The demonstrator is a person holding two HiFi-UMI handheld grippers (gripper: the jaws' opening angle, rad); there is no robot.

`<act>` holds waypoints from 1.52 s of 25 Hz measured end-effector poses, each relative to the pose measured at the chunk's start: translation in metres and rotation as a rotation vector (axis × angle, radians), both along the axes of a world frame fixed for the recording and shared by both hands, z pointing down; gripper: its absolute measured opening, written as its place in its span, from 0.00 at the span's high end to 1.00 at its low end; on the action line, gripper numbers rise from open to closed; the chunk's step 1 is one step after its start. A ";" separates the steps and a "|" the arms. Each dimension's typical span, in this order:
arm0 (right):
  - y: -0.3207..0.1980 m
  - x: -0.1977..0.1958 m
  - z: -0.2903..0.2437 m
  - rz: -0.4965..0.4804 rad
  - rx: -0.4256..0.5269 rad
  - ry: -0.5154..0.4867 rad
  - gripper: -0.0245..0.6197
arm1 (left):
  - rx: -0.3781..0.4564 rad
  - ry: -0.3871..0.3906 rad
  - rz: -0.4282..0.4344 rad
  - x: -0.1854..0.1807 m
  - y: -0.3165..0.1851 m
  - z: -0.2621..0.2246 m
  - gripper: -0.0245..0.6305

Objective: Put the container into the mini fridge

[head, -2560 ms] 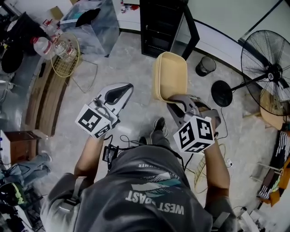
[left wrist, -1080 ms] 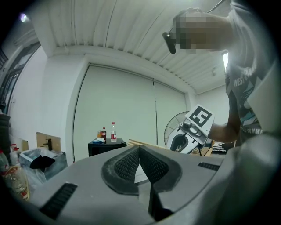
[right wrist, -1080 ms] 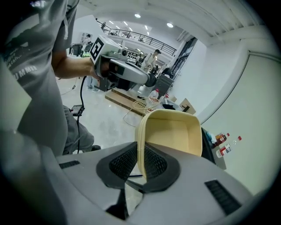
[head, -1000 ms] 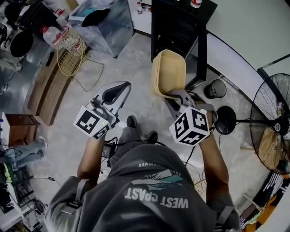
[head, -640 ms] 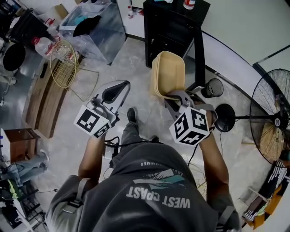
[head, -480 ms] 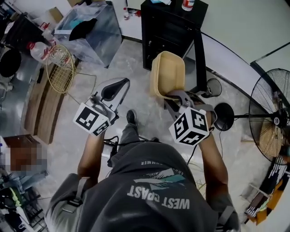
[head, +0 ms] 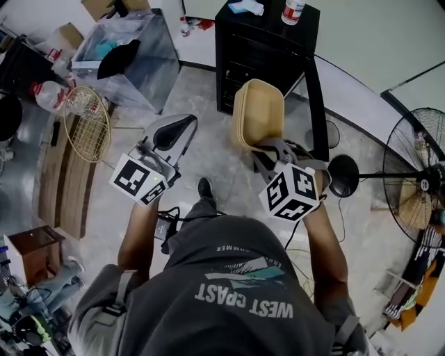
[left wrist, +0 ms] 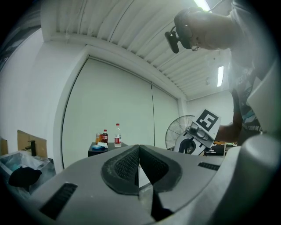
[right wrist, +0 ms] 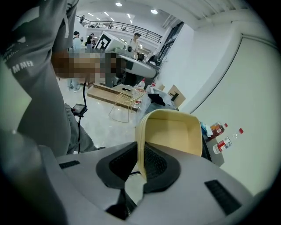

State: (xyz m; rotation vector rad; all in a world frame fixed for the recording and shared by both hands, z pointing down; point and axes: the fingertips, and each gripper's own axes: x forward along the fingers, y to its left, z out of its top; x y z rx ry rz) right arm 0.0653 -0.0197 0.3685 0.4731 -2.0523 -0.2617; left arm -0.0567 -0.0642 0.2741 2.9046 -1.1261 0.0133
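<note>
A beige plastic container (head: 259,111) stands on edge in front of me, and my right gripper (head: 268,147) is shut on its near rim. In the right gripper view the pads pinch the rim of the container (right wrist: 173,132), whose hollow faces right. The black mini fridge (head: 261,49) stands just beyond it with its door (head: 314,97) swung open to the right. My left gripper (head: 179,126) hangs to the container's left, shut with nothing in it; its pads (left wrist: 127,165) meet in the left gripper view. The fridge's inside is hidden.
A bottle (head: 292,10) and a blue cloth (head: 245,7) lie on the fridge top. A floor fan (head: 417,174) stands right, with its round base (head: 343,167) near the door. A clear bin (head: 128,55), a wire basket (head: 87,122) and wooden pallets (head: 59,174) are left.
The person has stepped closer to the fridge, which now sits nearer in the head view. The right gripper has kept its hold on the container; the left gripper stays shut beside it.
</note>
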 end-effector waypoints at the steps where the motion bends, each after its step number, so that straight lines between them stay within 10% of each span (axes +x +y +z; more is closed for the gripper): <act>1: -0.005 -0.002 0.001 0.008 -0.002 0.003 0.88 | -0.003 0.002 0.007 -0.003 -0.006 0.001 0.94; 25: -0.123 -0.040 0.022 0.108 0.056 0.087 0.88 | -0.049 0.029 0.194 -0.041 -0.126 0.019 0.94; 38: -0.193 -0.042 0.078 0.088 0.084 0.145 0.88 | -0.055 0.027 0.133 -0.074 -0.156 0.032 0.94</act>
